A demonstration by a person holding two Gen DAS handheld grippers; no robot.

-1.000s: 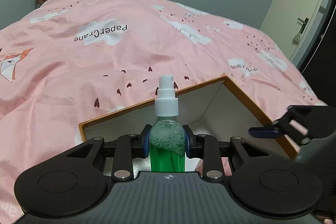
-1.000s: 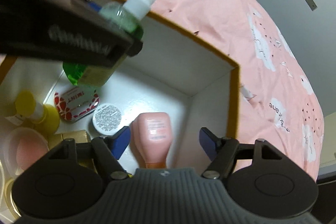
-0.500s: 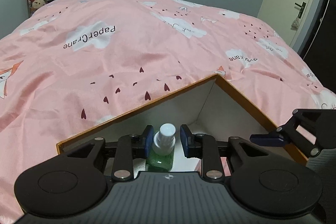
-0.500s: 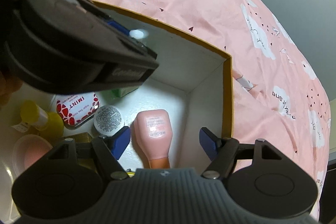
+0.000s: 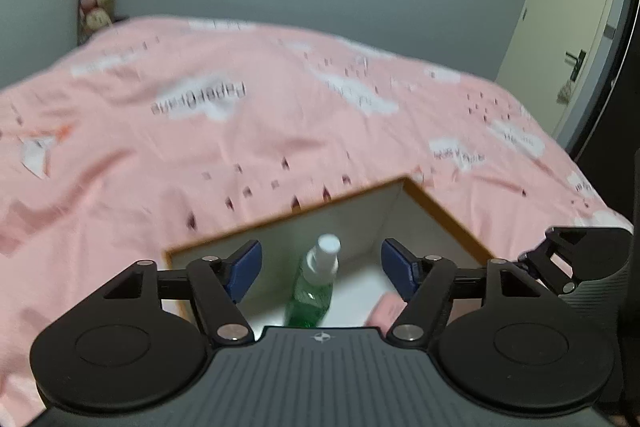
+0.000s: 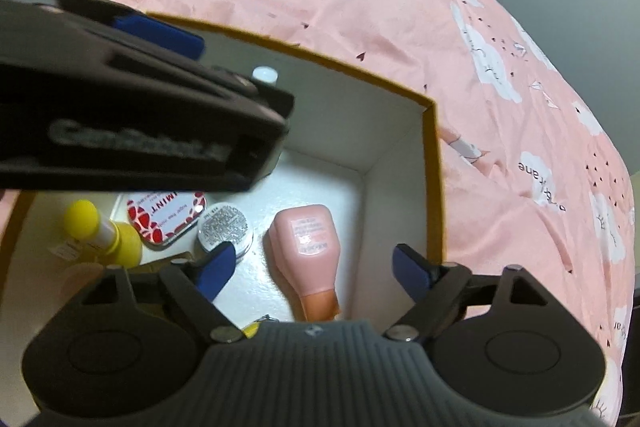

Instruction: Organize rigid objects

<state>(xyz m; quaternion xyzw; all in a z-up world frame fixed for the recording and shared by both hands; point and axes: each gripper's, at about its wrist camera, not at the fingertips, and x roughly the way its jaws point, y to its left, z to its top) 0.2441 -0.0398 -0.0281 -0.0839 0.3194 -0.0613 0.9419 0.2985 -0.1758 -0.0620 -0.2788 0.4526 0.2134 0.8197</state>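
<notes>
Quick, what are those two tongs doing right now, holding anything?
Left tongs: opening, clear of the green spray bottle standing between them.
Right tongs: opening, empty, above the pink bottle.

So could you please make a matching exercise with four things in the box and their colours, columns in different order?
Things:
1. spray bottle
2. squeeze bottle lying flat
3. bottle with round cap
4. mint tin

Colours:
A. red and white
B. green
C. yellow
D. pink

Pairs: 1-B, 2-D, 3-C, 4-A
</notes>
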